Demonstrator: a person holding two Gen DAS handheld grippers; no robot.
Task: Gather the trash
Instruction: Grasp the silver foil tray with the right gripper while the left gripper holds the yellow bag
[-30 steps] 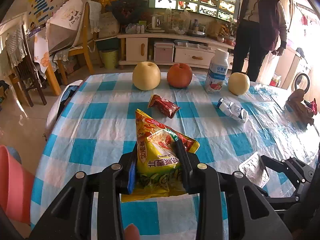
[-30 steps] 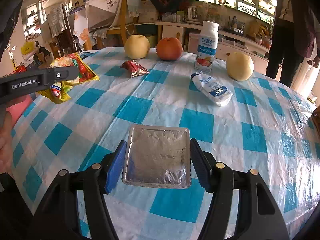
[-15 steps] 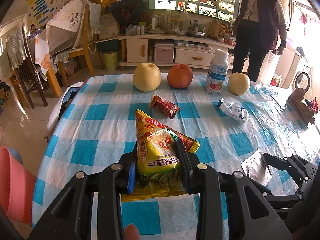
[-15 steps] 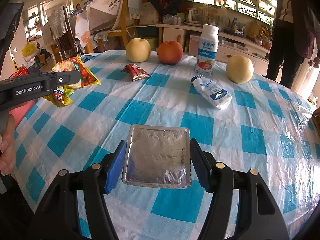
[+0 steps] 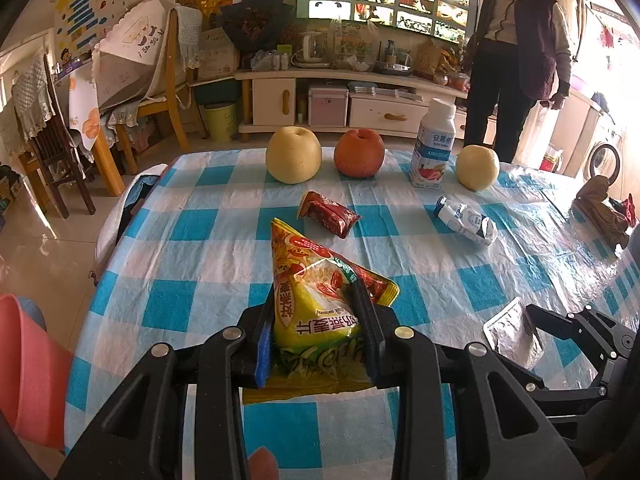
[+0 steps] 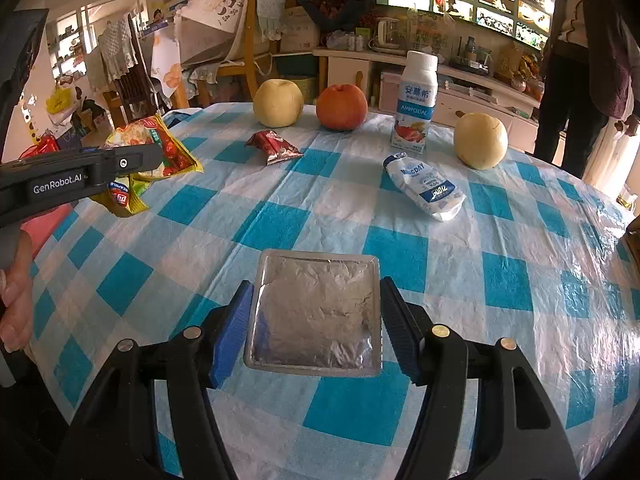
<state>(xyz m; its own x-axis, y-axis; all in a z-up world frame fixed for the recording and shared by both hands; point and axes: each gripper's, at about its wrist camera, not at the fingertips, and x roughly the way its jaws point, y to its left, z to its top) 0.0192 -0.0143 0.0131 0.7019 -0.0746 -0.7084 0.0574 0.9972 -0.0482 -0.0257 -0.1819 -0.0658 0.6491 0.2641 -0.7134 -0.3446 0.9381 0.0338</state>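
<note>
My left gripper [image 5: 316, 320] is shut on a yellow snack bag [image 5: 316, 304] and holds it above the near left of the checked table [image 5: 192, 248]. The bag also shows in the right wrist view [image 6: 156, 152], held by the left gripper [image 6: 120, 164]. My right gripper [image 6: 316, 316] is shut on a silver foil pack [image 6: 316, 312], which also shows in the left wrist view [image 5: 512, 334]. A red wrapper [image 5: 328, 218] and a crumpled white pouch [image 5: 466, 220] lie on the table further off; they also show in the right wrist view as the wrapper [image 6: 274, 146] and pouch [image 6: 426, 186].
Two pears [image 5: 294, 154] [image 5: 477, 167], a red apple [image 5: 359, 152] and a yogurt bottle [image 5: 434, 146] stand along the far edge. A pink bin [image 5: 28, 372] is below the table's left edge. A person [image 5: 516, 52] stands behind the table. Chairs stand at the left.
Both grippers have risen slightly and kept their hold. Nothing on the table has moved.
</note>
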